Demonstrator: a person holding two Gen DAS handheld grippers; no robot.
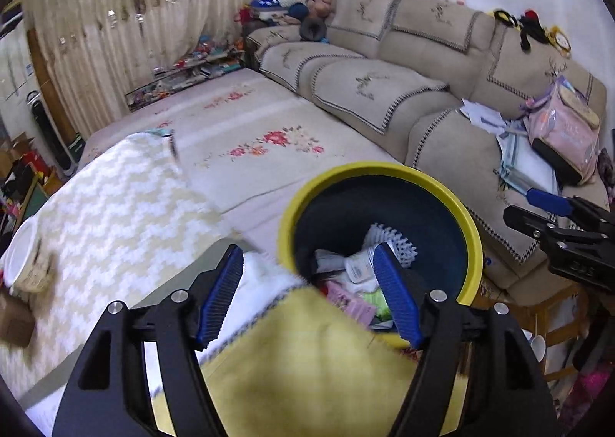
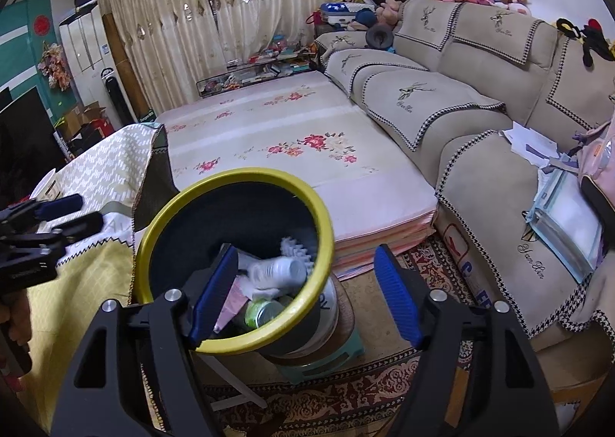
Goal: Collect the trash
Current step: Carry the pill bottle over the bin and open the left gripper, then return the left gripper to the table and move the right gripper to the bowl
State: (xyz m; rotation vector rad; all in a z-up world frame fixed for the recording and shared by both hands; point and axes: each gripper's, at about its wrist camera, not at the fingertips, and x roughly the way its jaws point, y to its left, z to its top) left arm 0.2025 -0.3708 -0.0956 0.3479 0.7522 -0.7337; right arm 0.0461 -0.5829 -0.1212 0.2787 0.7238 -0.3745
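Drop step: your left gripper (image 1: 307, 294) and right gripper (image 2: 303, 291), jaws apart and empty, over bin (image 2: 184, 202); next, seek trash toward nine o'clock on table (image 1: 115, 190).

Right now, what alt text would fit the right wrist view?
An open right gripper hovers over a yellow-rimmed bin holding a white bottle and a green can. Beyond lie a floral mat and a beige sofa.

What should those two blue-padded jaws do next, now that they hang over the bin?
Probably swing the left gripper back toward the zigzag-patterned tablecloth to seek more trash. Both it and the right gripper stand open with nothing between the jaws, and the yellow-rimmed dark round bin already holds a white plastic bottle and wrappers.
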